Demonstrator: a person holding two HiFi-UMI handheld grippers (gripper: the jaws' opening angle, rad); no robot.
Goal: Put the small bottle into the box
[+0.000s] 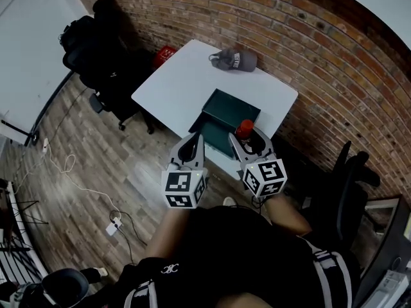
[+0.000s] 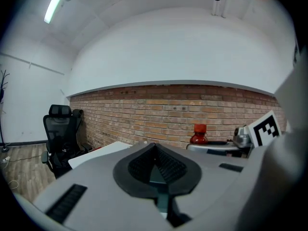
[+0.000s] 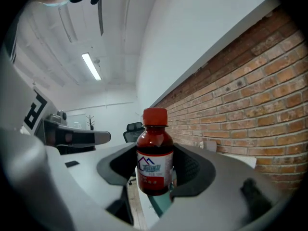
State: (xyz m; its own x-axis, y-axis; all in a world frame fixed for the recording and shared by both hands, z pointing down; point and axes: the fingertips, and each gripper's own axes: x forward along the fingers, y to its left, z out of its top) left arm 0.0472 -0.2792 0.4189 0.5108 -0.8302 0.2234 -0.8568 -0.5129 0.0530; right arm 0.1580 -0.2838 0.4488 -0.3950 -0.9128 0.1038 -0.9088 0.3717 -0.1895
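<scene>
Fingers (image 3: 195,170) of the right gripper (image 3: 155,172) pinch the small bottle (image 3: 154,150) round its labelled body, upright, red cap on top. From overhead the bottle (image 1: 244,129) hangs over the dark green box (image 1: 221,111), toward roughly 4 o'clock of its middle; height above it can't be judged. Right gripper (image 1: 249,141) sits just behind it. Left gripper (image 2: 155,165) has its fingertips pressed together with nothing between them; it hovers (image 1: 191,147) at about 7 o'clock of the box, by the near edge of the white table (image 1: 186,76). Grey cap (image 1: 234,59) lies at the table's 12 o'clock end, well apart. Step looks like carry-over done, drop-in pending: box is open, bottle not inside yet. Next move likely needs lowering the bottle straight down inside the walls, keeping it upright, then spreading the right jaws. Left gripper probably not needed.
</scene>
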